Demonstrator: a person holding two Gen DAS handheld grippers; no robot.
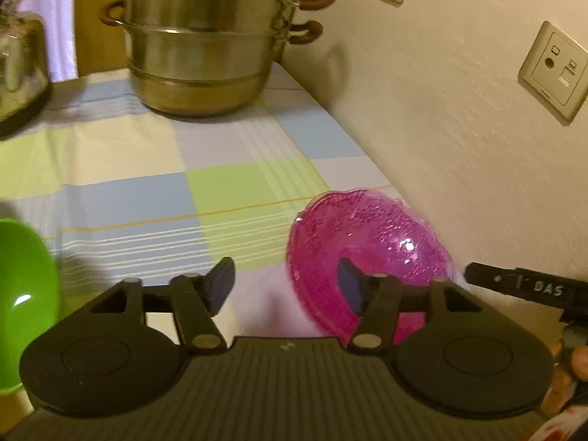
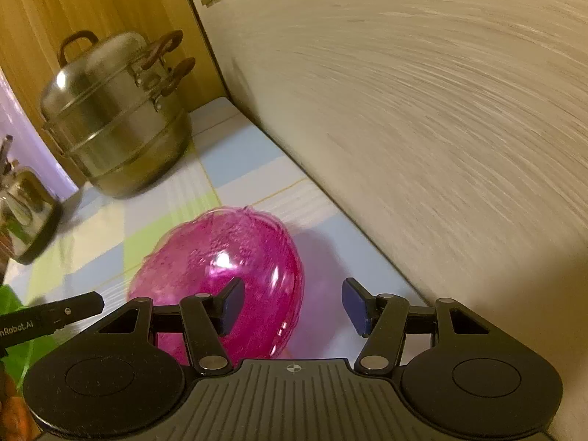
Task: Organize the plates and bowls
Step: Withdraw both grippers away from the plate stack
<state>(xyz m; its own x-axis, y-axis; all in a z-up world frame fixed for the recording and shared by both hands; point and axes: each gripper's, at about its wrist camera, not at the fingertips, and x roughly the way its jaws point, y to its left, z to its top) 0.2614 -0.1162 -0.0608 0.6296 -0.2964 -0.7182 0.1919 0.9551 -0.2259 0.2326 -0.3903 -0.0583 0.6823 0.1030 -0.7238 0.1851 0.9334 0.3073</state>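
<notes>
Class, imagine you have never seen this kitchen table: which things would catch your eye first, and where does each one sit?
The translucent pink bowl stands out first, on the checked tablecloth close to the wall, just ahead of both open grippers. Next comes the tall stacked steel steamer pot at the table's far end, by the wooden panel. A bright green bowl peeks in at the left edge of the left wrist view.

I see a bench [image 1: 154,169] under a checked cloth of pale blue, green and cream, pushed against a textured cream wall [image 1: 441,139] with beige sockets [image 1: 553,70]. A wood panel [image 2: 33,25] stands behind, lilac curtain [image 1: 60,18] at left; warm, yellowish light.
</notes>
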